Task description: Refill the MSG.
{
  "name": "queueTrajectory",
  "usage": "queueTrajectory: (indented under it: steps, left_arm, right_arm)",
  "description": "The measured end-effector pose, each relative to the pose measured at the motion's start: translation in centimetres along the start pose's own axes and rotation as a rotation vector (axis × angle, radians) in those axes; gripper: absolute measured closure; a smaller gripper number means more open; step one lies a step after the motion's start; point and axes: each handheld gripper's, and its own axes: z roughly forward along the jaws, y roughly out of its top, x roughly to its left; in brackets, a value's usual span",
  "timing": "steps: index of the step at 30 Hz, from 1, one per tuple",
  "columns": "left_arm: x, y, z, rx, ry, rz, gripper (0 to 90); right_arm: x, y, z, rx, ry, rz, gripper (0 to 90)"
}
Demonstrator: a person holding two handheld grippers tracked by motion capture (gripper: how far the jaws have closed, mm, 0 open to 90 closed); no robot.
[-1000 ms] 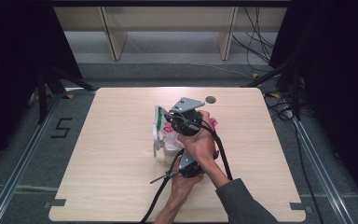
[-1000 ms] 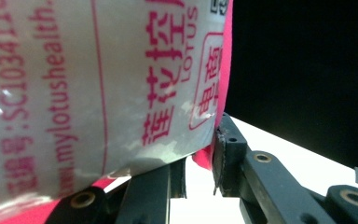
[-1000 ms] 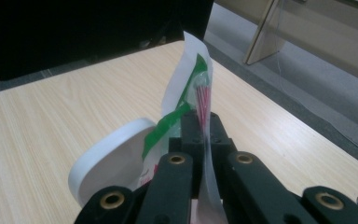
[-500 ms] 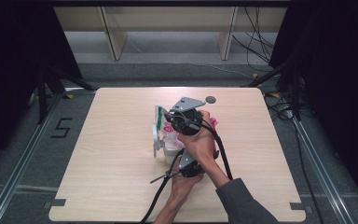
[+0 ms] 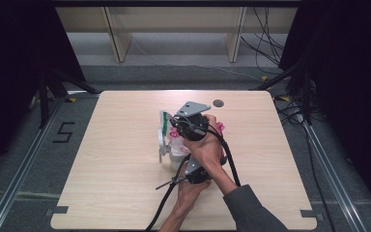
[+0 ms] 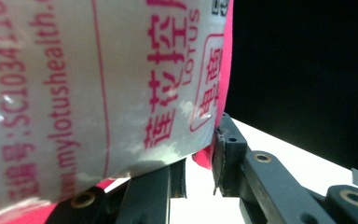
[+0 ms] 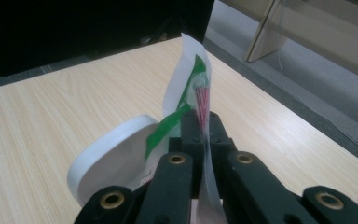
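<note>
In the right gripper view the right gripper rises from the bottom centre with its jaws pressed together on the thin top edge of a packet. The edge stands upright between the pads, white with a green stripe and fine red lines. Just left of the jaws, in the lower left of the frame, lies a white lid, round and tilted, resting on the table.

The left gripper view gives what that one cannot: the packet's printed face up close, filling the upper left, with red lettering, "LOTUS" and part of a web address on a pale, glossy film with a pink border. The left gripper clamps the packet's lower edge; the right-hand jaw presses against the pink border at lower centre, the other jaw sits under the film.

The high view places it all at the middle of the frame: the right gripper above, with its grey plate, the left gripper below it, both hands close together, and the packet held between them over the table. The lid shows at the packet's left side.

Counted: two grippers, one packet, one lid, one table. A dark round spot marks the table near its upper edge.
</note>
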Motion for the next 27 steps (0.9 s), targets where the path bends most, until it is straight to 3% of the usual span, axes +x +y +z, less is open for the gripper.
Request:
queueTrajectory:
  steps: [2, 4, 14, 16, 17, 19, 21, 23, 27]
  left_arm:
    - [-0.04, 0.03, -0.03, -0.005, -0.001, -0.005, 77.0]
    - [-0.11, 0.17, -0.13, -0.011, 0.000, -0.001, 77.0]
    - [-0.08, 0.09, -0.07, -0.004, 0.010, 0.012, 77.1]
    - [-0.11, 0.05, -0.06, -0.001, 0.001, 0.002, 77.0]
    - [-0.29, -0.03, 0.11, -0.024, -0.001, -0.023, 77.0]
    - [-0.08, -0.02, -0.05, -0.004, 0.001, 0.003, 77.0]
    - [-0.08, 0.02, -0.07, -0.005, 0.002, 0.001, 77.0]
    - [-0.11, -0.02, -0.03, -0.003, 0.001, 0.003, 77.0]
    - [-0.07, 0.01, -0.06, -0.005, 0.002, -0.001, 77.1]
  right_arm:
    - [-0.10, -0.03, 0.08, 0.003, 0.004, -0.017, 90.0]
    - [-0.05, 0.09, -0.15, 0.000, 0.008, 0.004, 90.0]
    - [-0.15, 0.08, -0.29, -0.009, 0.012, -0.012, 90.0]
    - [-0.03, 0.02, -0.26, -0.010, 0.005, 0.000, 90.0]
    - [0.02, -0.07, -0.11, -0.008, -0.002, -0.003, 90.0]
    - [-0.05, -0.09, -0.12, 0.005, 0.005, -0.003, 90.0]
    - [-0.09, -0.02, -0.27, -0.002, 0.009, 0.016, 90.0]
    - [-0.20, -0.04, -0.21, -0.012, 0.006, -0.013, 90.0]
    - [-0.08, -0.08, -0.14, -0.012, 0.001, -0.002, 90.0]
